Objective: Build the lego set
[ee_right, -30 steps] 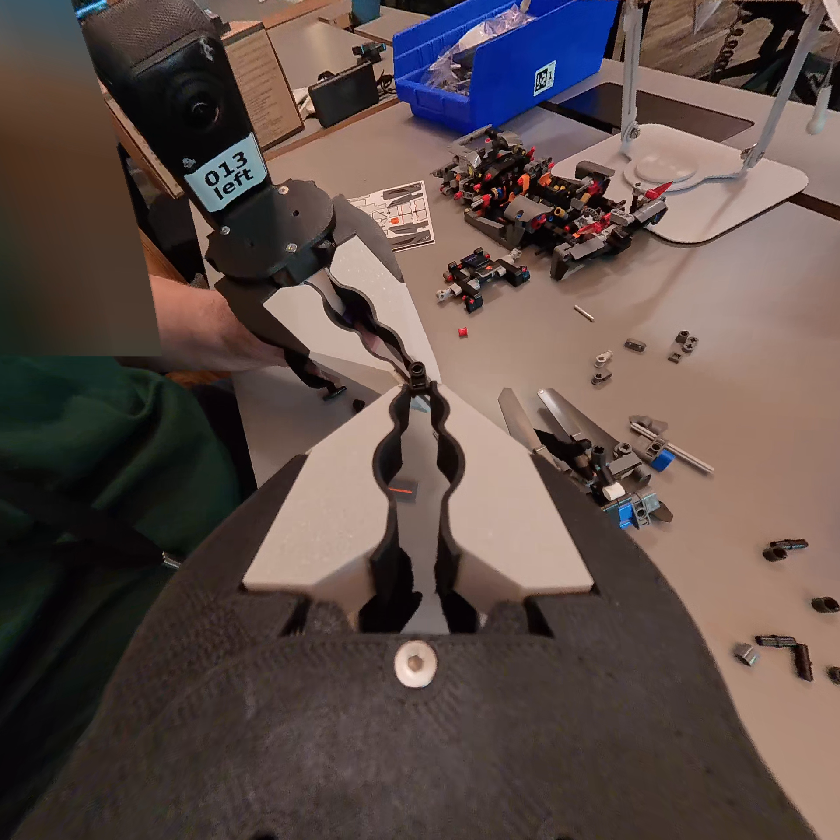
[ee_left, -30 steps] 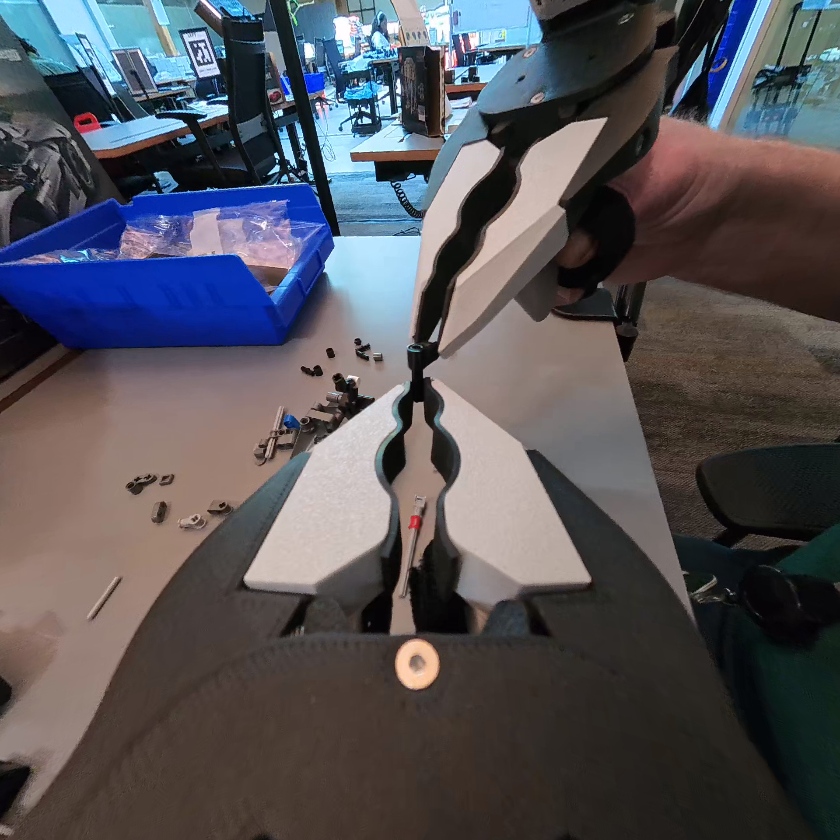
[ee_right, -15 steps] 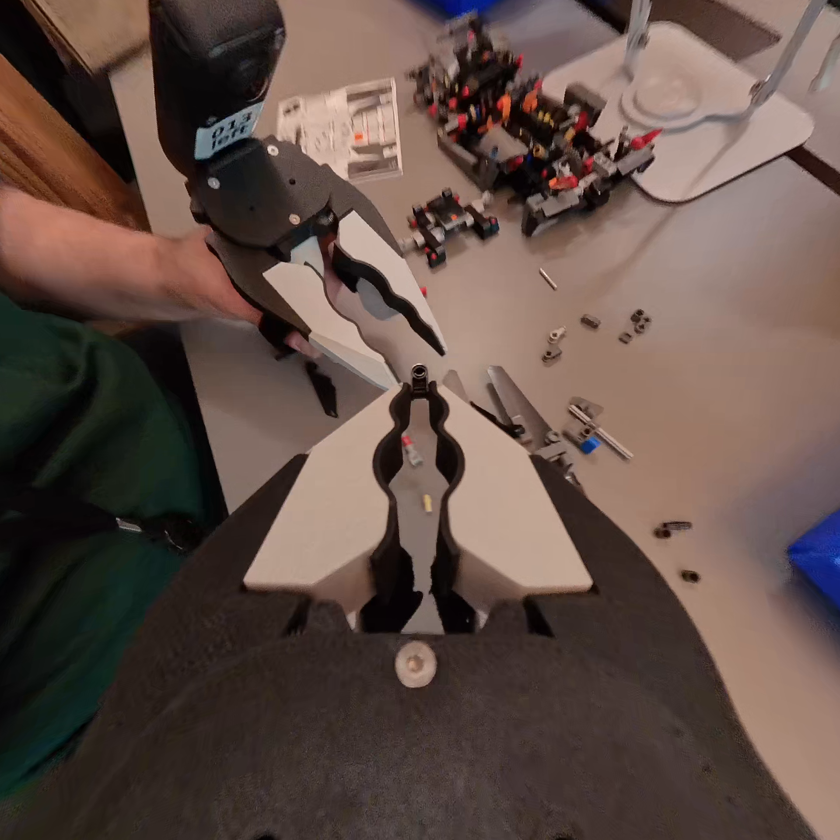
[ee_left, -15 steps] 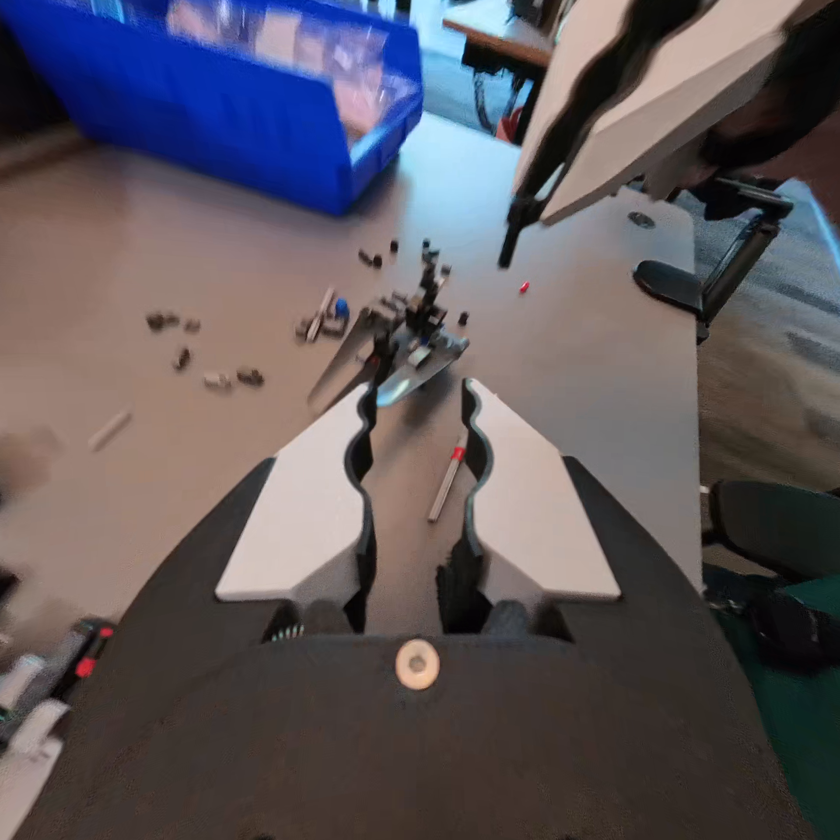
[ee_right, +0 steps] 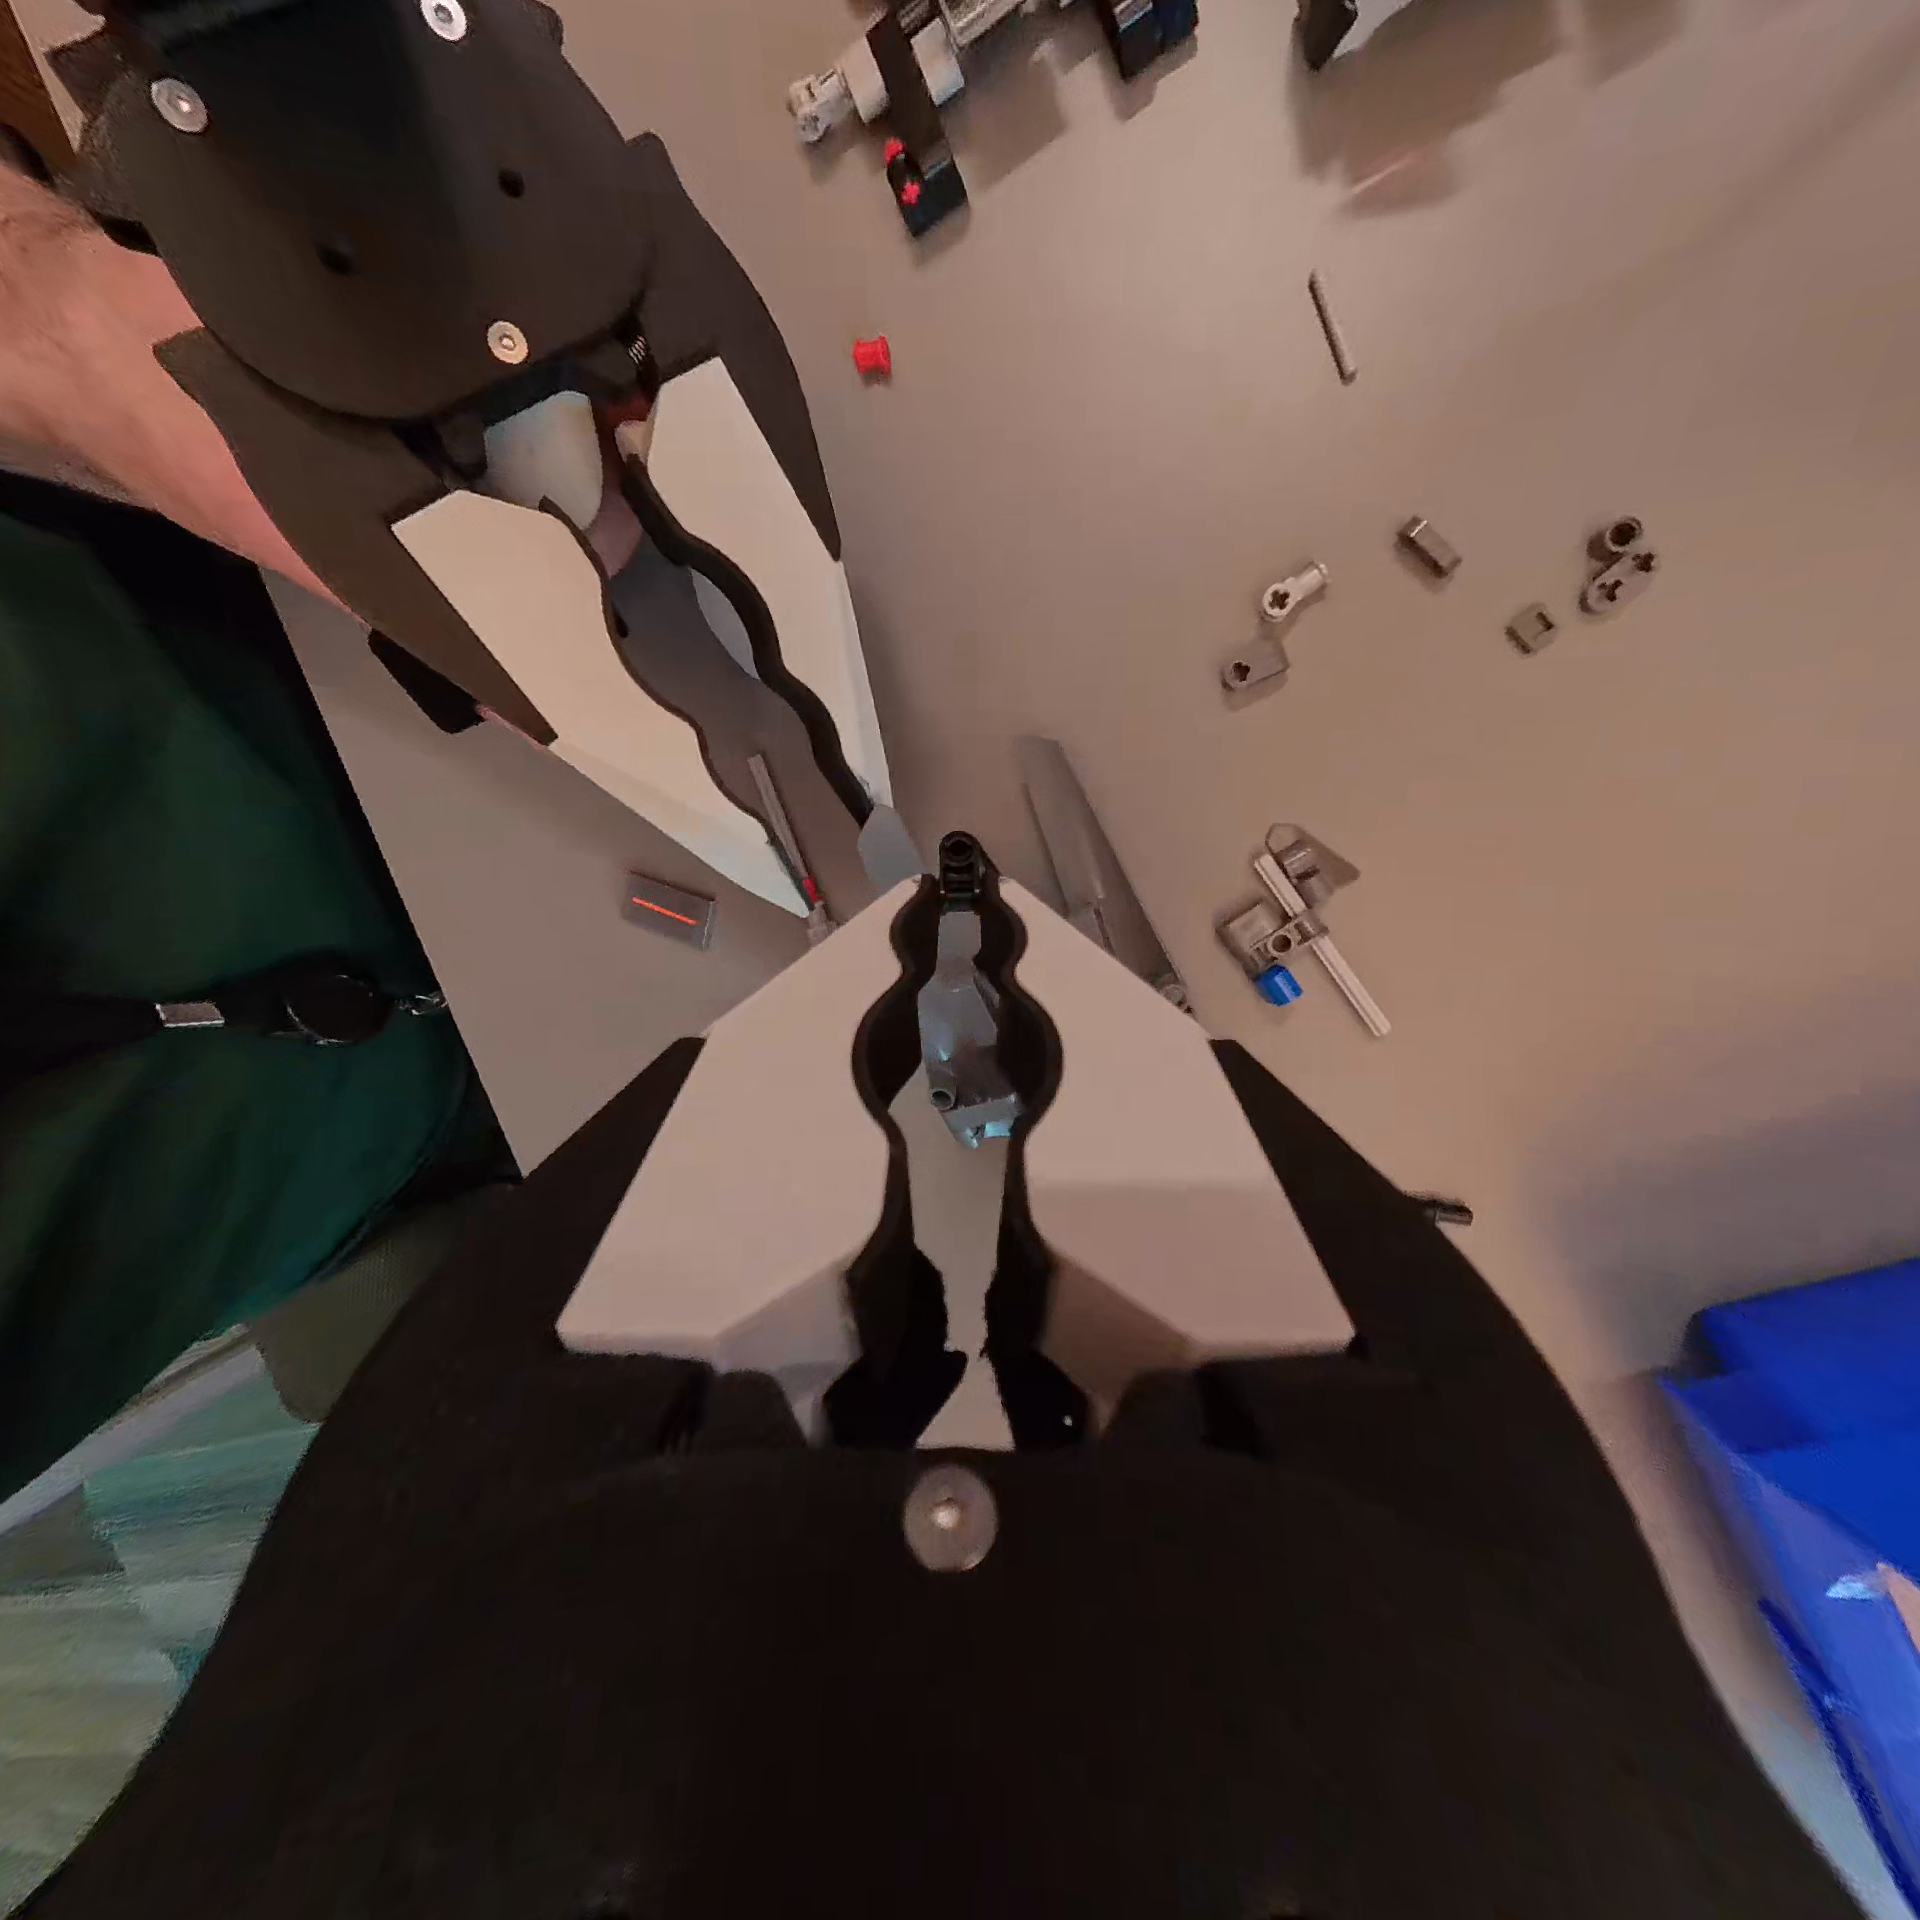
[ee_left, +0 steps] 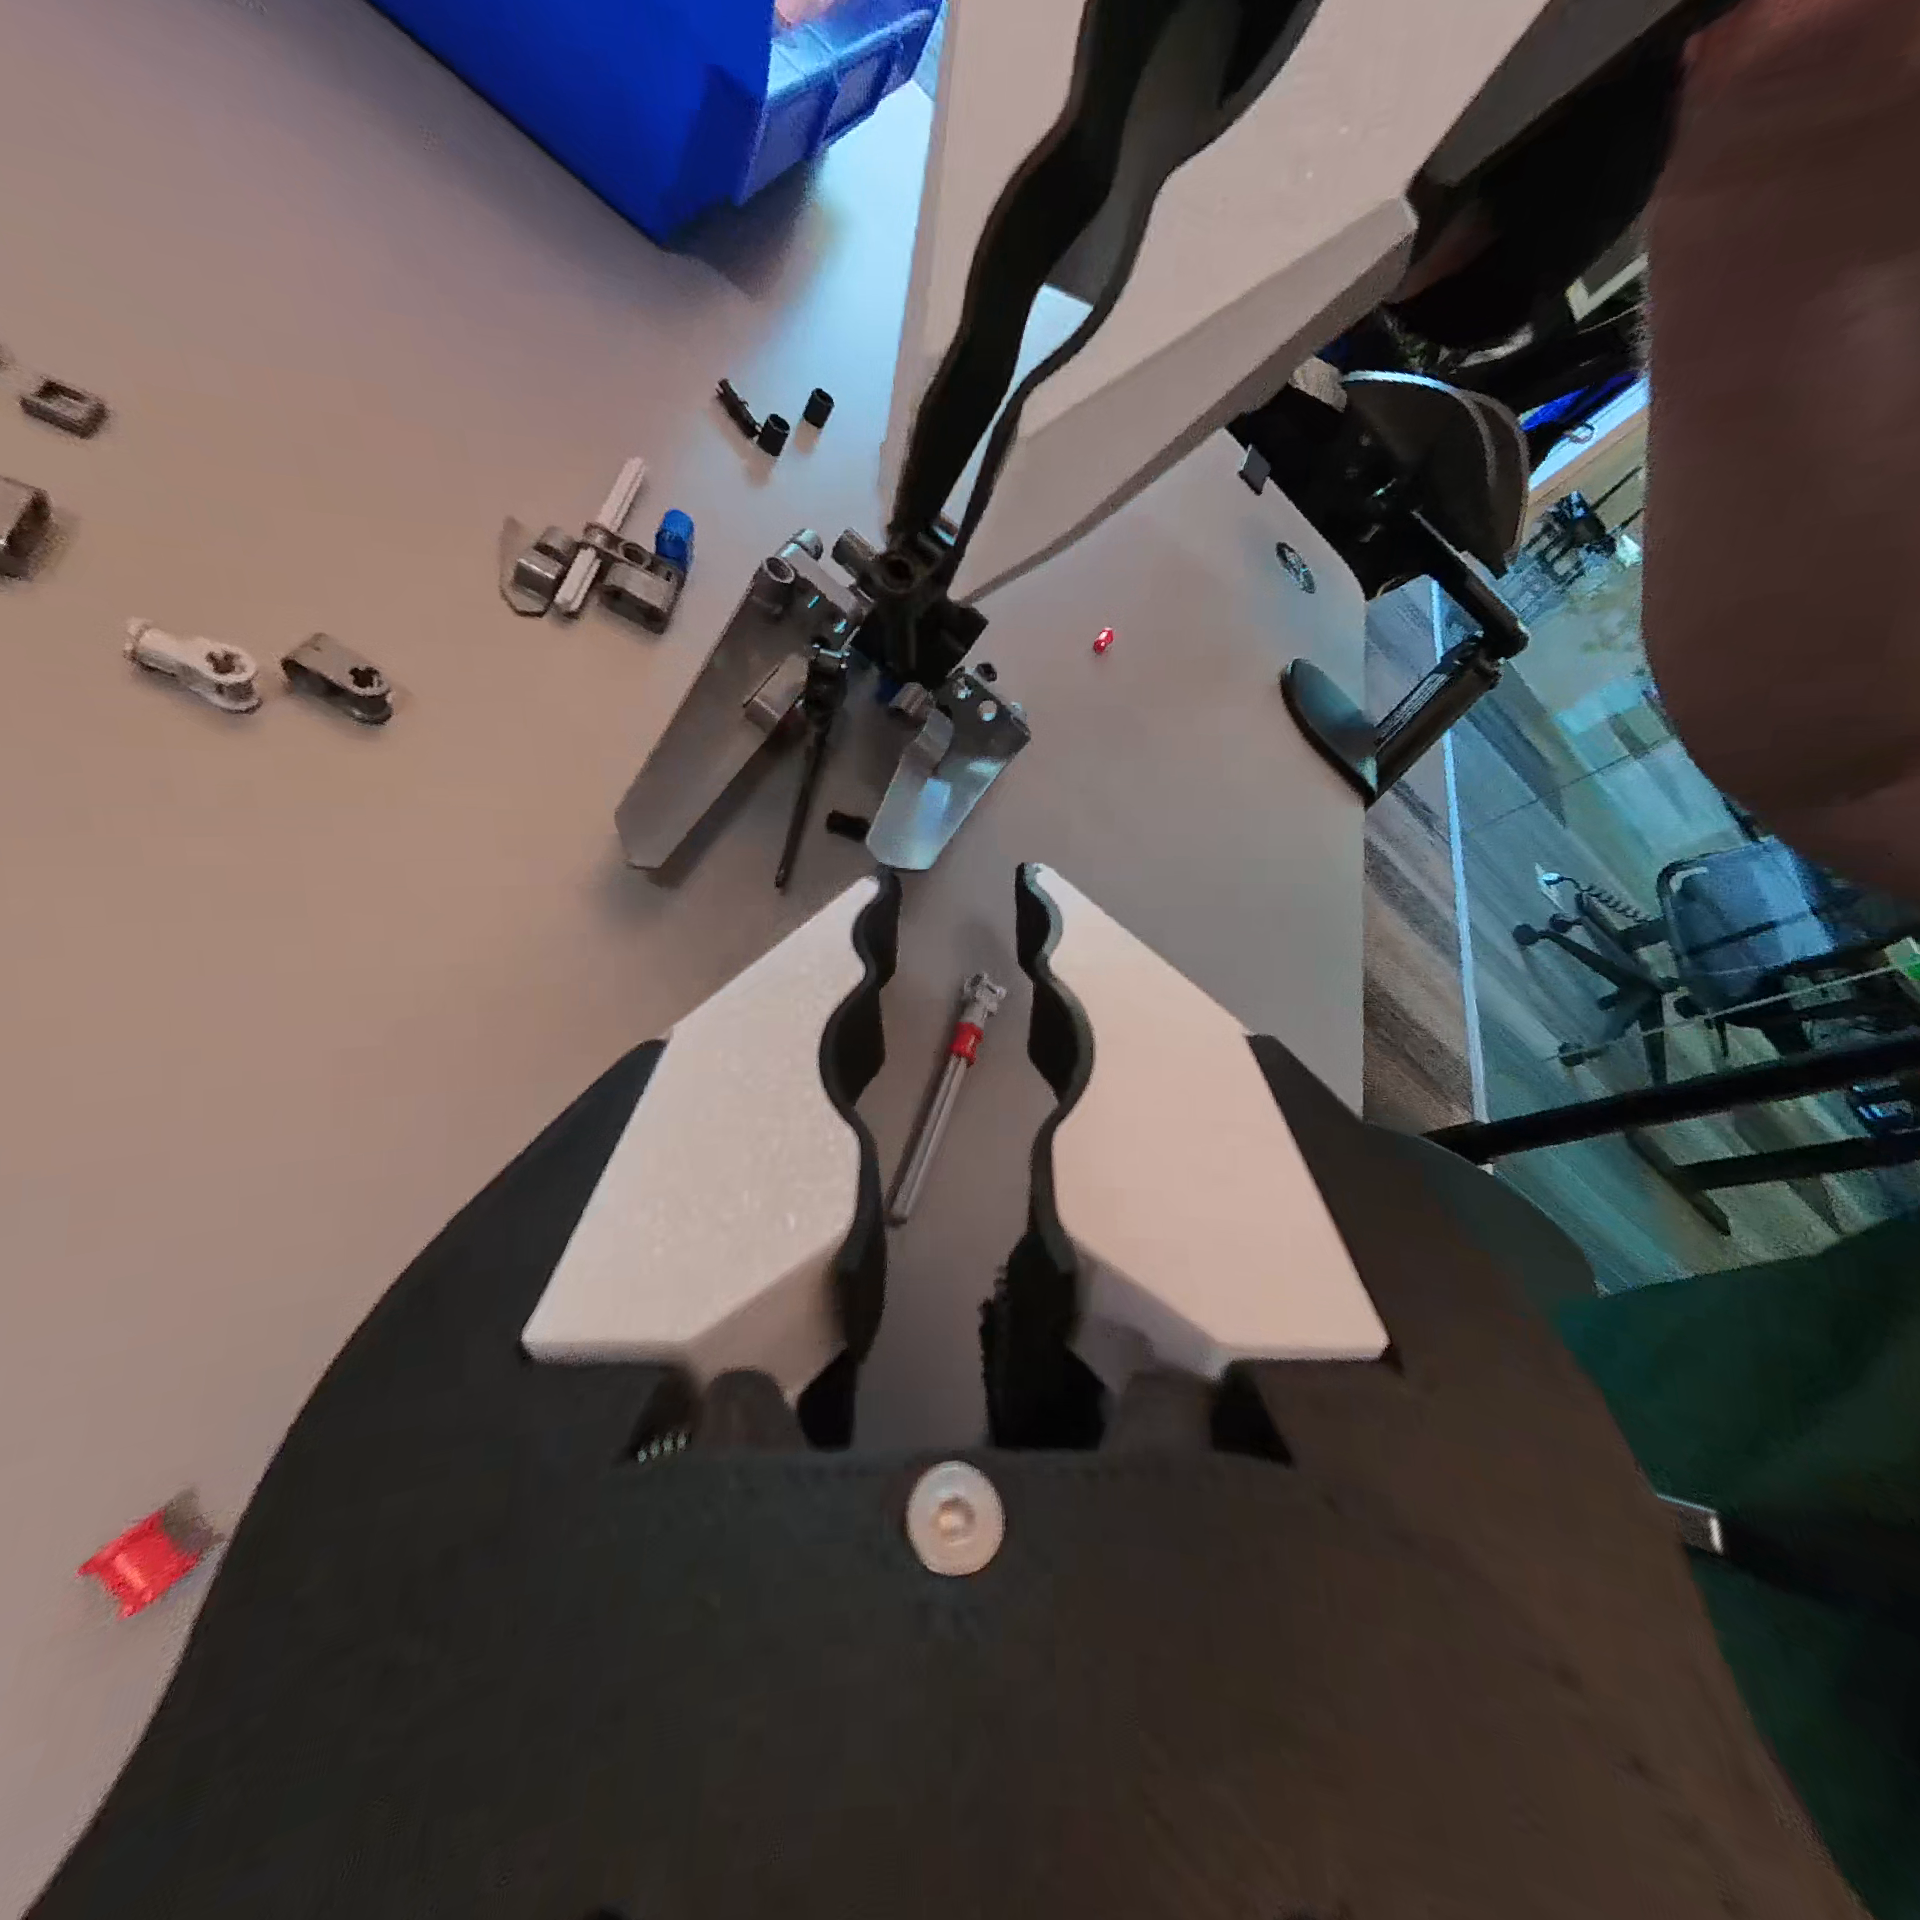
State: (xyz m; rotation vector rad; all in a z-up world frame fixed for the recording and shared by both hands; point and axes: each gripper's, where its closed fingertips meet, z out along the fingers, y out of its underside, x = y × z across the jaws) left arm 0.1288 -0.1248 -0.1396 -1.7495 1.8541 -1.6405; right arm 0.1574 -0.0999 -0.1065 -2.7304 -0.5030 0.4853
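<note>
Your right tongs (ee_right: 956, 883) are clenched on a small black connector (ee_right: 958, 862) at their tips, just above the grey winged assembly (ee_left: 831, 707) mid-bench; the left tongs (ee_left: 956, 894) hang released. The connector is light, stiff and slippery: grip its barrel squarely.

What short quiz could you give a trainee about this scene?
1. True or false: the left gripper is shut on the axle.
2. What does the right gripper hold? A. a spoon B. a black pin C. a cup
3. Which colour is the bin?

Key: 1. False: it is open, and the axle lies on the table between its fingers. 2. B. 3. Blue.
</note>
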